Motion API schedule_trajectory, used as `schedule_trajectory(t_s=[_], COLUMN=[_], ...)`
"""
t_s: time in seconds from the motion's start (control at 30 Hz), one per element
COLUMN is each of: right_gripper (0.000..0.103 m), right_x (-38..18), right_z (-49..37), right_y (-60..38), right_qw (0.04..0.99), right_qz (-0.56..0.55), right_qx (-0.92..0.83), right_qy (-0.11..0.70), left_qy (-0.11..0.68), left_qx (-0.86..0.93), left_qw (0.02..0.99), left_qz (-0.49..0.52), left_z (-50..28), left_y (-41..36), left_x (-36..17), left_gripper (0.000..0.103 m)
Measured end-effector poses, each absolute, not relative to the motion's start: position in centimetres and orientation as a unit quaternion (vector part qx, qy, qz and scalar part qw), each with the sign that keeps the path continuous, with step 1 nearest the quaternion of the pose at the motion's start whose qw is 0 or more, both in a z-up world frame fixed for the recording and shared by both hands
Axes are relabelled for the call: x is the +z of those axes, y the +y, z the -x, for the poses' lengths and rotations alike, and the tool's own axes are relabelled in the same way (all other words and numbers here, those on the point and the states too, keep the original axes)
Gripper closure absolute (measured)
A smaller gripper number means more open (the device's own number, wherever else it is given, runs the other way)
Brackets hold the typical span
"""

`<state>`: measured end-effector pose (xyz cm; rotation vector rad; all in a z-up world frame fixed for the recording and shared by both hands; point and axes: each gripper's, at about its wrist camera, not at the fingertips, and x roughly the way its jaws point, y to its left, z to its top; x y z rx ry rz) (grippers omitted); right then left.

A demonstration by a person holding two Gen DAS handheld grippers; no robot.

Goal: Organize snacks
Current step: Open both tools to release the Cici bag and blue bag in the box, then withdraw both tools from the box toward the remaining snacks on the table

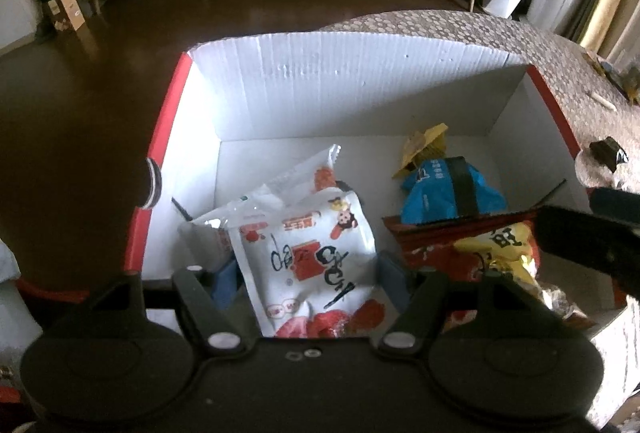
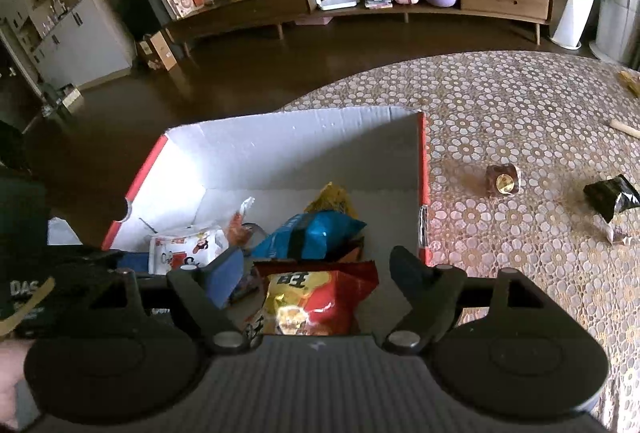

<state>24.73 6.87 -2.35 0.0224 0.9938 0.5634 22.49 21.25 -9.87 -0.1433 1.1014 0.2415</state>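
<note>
Both tongs [image 1: 308, 273] [image 2: 320, 273] agape over box [image 1: 340, 85]

Left hand-held gripper [image 1: 308, 273] spread around white snack bag [image 1: 310, 265] inside red-edged box [image 1: 320, 89]

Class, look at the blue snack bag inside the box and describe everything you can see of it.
The blue snack bag is a crinkled, glossy plastic pouch, bright blue with a black band across it and small pale print too blurred to read. It lies on its side in the white-lined cardboard box, toward the far right part. A yellow wrapper pokes out behind it, and the red and yellow snack bag lies just in front, overlapping its near edge. Neither gripper touches it.
</note>
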Motion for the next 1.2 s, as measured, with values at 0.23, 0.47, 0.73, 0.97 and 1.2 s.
schedule_trajectory(t_s=[0.23, 0.47, 0.73, 0.97, 1.2], right_gripper=[0.02, 0.02, 0.02, 0.02, 0.019], right_x=[-0.8, 1.0, 3.3, 4.9, 5.9], right_z=[-23.1, -21.3, -18.8, -16.8, -15.0], right_y=[5.4, 3.5, 1.1, -1.5, -4.7], right_qw=[0.846, 0.854, 0.862, 0.87, 0.879], right_qz=[-0.015, -0.023, -0.032, -0.038, -0.04], right_qx=[0.274, 0.275, 0.276, 0.27, 0.263], right_qy=[0.456, 0.441, 0.424, 0.411, 0.395], left_qy=[0.488, 0.479, 0.451, 0.415, 0.381], left_qx=[0.113, 0.112, 0.099, 0.079, 0.055], left_qw=[0.864, 0.869, 0.886, 0.906, 0.923], left_qz=[0.054, 0.048, 0.04, 0.034, 0.017], left_z=[-21.2, -19.9, -17.6, -15.5, -14.2], left_y=[20.3, 19.4, 17.8, 15.6, 12.3], left_x=[-7.7, -6.1, -3.3, -0.5, 1.5], left_gripper=[0.014, 0.009, 0.005, 0.001, 0.0])
